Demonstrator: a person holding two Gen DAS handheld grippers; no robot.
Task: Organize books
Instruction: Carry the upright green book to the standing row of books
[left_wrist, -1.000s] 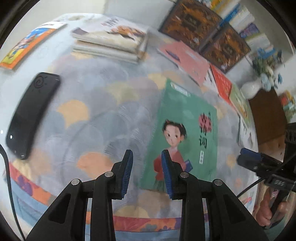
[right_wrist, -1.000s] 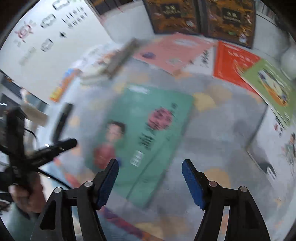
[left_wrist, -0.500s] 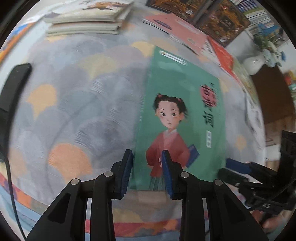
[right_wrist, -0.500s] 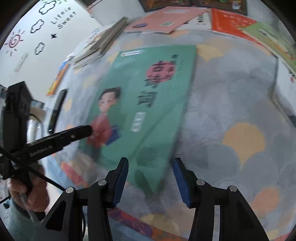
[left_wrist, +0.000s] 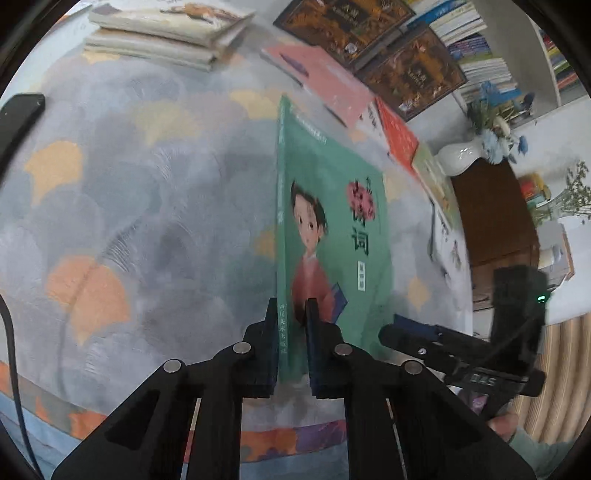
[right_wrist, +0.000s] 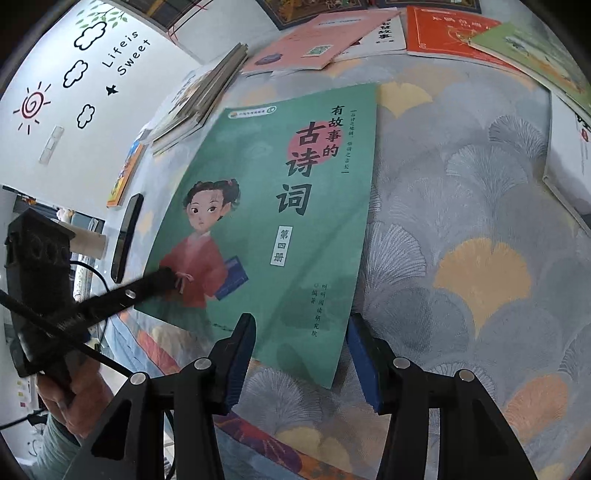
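Green book (left_wrist: 332, 236) tilted on spine edge, long axis away from left gripper (left_wrist: 291, 332).

A thin green book (right_wrist: 266, 229) with a girl in a red robe and large dark Chinese title characters on its cover is tipped up on its spine side, its lower spine edge pinched in the left hand-held gripper (left_wrist: 291, 343). Its far side still rests on the patterned cloth. A stack of books (left_wrist: 162, 33) lies at the back, with pink (right_wrist: 310, 40), red (right_wrist: 450, 33) and pale green (right_wrist: 532, 55) books spread flat nearby.
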